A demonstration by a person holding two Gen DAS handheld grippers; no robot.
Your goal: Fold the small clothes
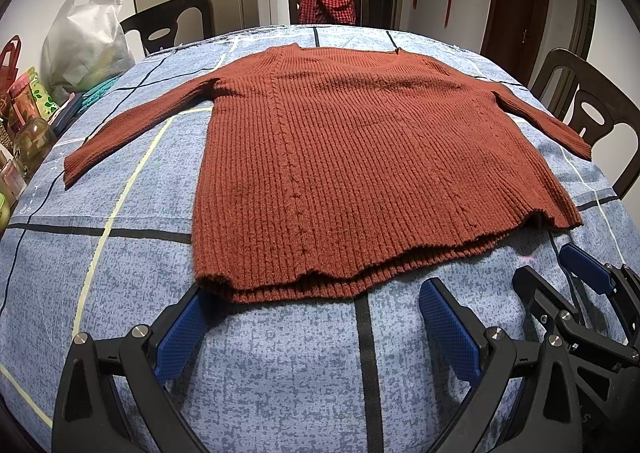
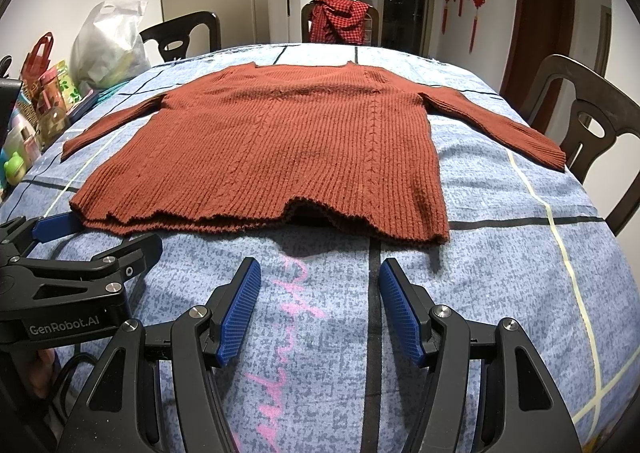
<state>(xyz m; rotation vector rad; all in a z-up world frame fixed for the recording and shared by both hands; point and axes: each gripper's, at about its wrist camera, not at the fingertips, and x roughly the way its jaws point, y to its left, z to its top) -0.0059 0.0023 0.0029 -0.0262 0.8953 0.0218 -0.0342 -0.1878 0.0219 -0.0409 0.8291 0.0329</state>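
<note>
A rust-red ribbed knit sweater (image 1: 352, 157) is laid flat, both sleeves spread, on the blue checked tablecloth (image 1: 280, 353), hem toward the near edge. The left gripper (image 1: 316, 329) is held wide open with nothing between its blue pads, its left pad touching or just short of the hem's near left corner. The right gripper (image 2: 320, 305) is likewise open and empty, just short of the hem. A red checked garment (image 2: 340, 19) is draped over the far chair (image 2: 308, 21)

Sweater (image 1: 360, 157) flat on the table (image 1: 280, 353), chairs (image 1: 176, 23) behind, bags (image 1: 86, 41) left.
</note>
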